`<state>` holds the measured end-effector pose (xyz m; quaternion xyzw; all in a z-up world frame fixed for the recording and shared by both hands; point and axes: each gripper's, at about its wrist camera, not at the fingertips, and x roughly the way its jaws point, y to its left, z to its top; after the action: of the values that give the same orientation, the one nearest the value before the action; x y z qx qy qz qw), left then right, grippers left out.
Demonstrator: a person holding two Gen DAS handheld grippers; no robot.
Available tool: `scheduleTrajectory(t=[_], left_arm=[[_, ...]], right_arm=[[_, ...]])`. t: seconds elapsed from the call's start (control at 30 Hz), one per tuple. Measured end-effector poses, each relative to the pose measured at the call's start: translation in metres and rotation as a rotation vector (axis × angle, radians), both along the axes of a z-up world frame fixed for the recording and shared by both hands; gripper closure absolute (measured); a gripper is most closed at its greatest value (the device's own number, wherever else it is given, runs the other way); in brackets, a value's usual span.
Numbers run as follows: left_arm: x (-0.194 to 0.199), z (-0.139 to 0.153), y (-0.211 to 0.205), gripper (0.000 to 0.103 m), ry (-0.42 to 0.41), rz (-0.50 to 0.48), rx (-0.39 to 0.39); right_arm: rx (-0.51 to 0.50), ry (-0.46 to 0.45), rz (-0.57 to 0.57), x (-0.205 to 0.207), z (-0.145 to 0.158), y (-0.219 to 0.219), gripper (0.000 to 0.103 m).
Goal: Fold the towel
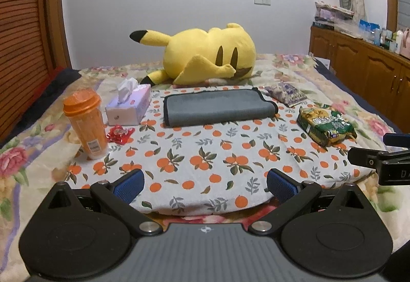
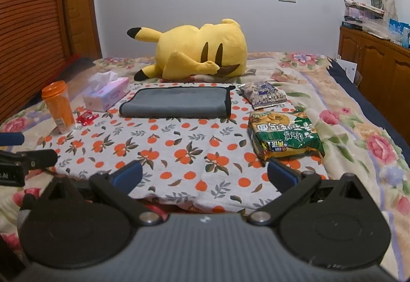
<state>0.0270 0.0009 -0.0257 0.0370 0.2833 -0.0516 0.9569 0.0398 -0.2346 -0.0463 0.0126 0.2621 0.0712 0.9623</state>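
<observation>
Chinese characters mark the green snack bag (image 2: 284, 134), too distorted to read; the orange bottle (image 1: 85, 123) bears a small illegible label. Left gripper (image 1: 205, 185) and right gripper (image 2: 205, 175) both hover with jaws spread wide, holding nothing. The gray towel (image 1: 217, 106) lies folded on the orange-print cloth (image 1: 205, 164), before the Pikachu plush (image 1: 205, 53).

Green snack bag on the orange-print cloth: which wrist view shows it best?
The right wrist view: the green snack bag lies near that camera, large, with its printed face readable as a design. In the left wrist view the bag is smaller, off to the right and seen obliquely.
</observation>
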Motion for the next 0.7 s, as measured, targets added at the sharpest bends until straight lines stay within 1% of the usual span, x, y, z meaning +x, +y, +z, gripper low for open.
scheduleTrajectory(t=[0.3,0.7], left_arm=[[-0.004,0.007,0.003,0.0,-0.061,0.01,-0.002],[-0.01,0.012,0.003,0.0,-0.11,0.013,-0.002]], right_arm=[[0.007,-0.06,-0.007,-0.006,0.006,0.0,0.0],[0.013,-0.1,-0.019,-0.01,0.009,-0.003,0.0]])
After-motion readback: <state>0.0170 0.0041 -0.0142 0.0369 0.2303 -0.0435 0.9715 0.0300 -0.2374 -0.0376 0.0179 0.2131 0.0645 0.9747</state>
